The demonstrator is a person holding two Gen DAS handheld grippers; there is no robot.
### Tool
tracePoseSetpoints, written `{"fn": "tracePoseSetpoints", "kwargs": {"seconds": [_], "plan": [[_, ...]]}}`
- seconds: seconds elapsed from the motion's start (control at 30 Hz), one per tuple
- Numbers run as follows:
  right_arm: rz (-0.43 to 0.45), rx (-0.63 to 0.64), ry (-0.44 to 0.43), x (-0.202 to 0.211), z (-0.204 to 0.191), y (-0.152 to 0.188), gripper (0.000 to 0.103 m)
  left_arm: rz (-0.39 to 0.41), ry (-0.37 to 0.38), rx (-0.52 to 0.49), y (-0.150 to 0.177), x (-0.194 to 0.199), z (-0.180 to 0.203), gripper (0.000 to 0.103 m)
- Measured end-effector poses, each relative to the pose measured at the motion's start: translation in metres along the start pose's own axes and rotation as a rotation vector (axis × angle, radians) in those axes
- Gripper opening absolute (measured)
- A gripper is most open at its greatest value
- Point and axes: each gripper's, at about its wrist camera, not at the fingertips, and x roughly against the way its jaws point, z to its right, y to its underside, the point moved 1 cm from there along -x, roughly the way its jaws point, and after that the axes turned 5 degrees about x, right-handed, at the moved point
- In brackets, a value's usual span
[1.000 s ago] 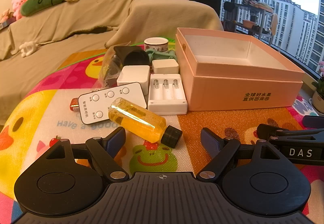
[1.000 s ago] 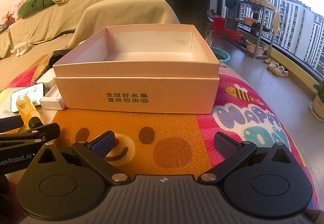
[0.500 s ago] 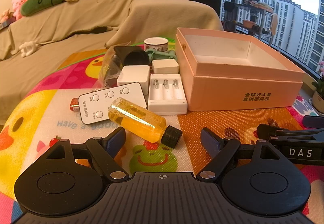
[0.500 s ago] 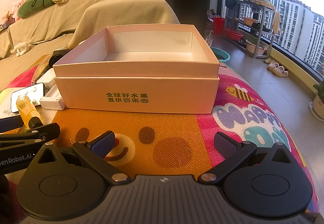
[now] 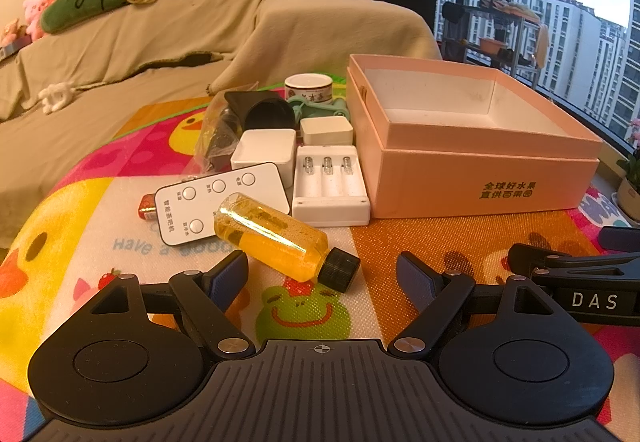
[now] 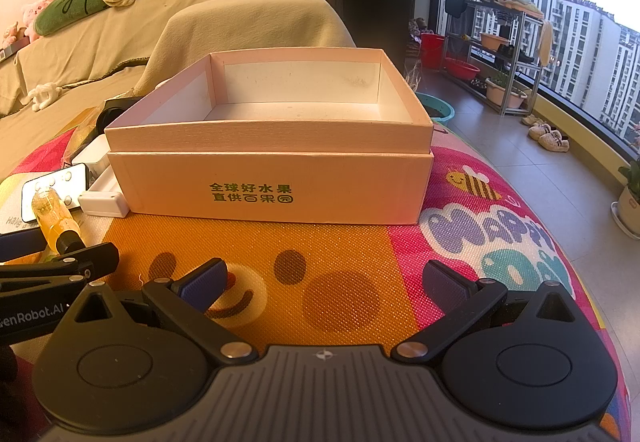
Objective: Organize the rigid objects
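An open pink box stands empty on the colourful mat. Left of it lie a bottle of yellow liquid with a black cap, a white remote, a white battery holder, two white cubes, a small red item, a black cup, a round tin and a clear bag. My left gripper is open and empty, just short of the bottle. My right gripper is open and empty in front of the box.
A sofa under a beige cover stands behind the mat, with cushions and plush toys. A tiled floor, a green basin and a shelf rack by the window lie to the right. A potted plant stands at far right.
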Motion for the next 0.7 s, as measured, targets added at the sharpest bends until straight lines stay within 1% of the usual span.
{"fn": "tracePoseSetpoints", "kwargs": {"seconds": [0.7], "plan": [[0.000,0.000,0.000,0.0001,-0.0001,0.0000,0.103,0.000,-0.003,-0.004,0.0009,0.0011,0.0039,0.086]]}}
